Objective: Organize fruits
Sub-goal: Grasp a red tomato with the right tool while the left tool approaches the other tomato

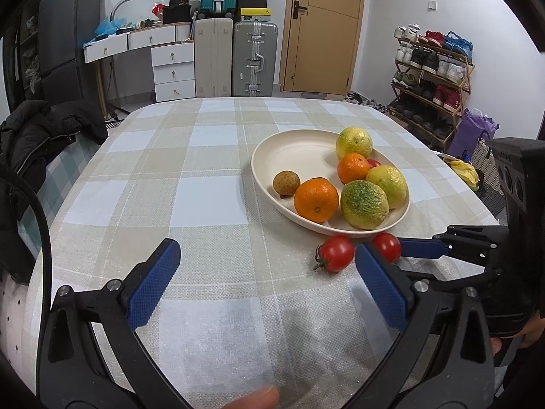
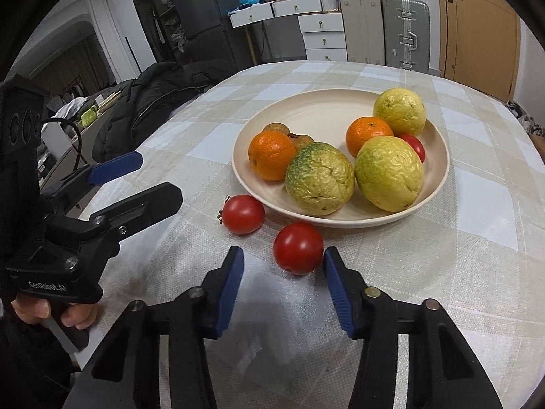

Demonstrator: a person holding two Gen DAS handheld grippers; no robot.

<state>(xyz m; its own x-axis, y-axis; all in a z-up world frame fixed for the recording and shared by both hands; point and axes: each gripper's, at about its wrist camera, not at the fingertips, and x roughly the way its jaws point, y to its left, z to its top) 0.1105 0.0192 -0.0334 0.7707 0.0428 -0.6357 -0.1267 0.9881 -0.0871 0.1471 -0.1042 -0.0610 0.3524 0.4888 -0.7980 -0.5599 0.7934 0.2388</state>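
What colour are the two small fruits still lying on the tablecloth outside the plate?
Red: both cherry tomatoes, seen best in the right wrist view.

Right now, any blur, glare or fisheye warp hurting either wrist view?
Left wrist: sharp; table edge bows, corners vignetted black, soft shadow under the plate. Right wrist: sharp too; small highlight on the nearest tomato, door curves, no harsh glare.
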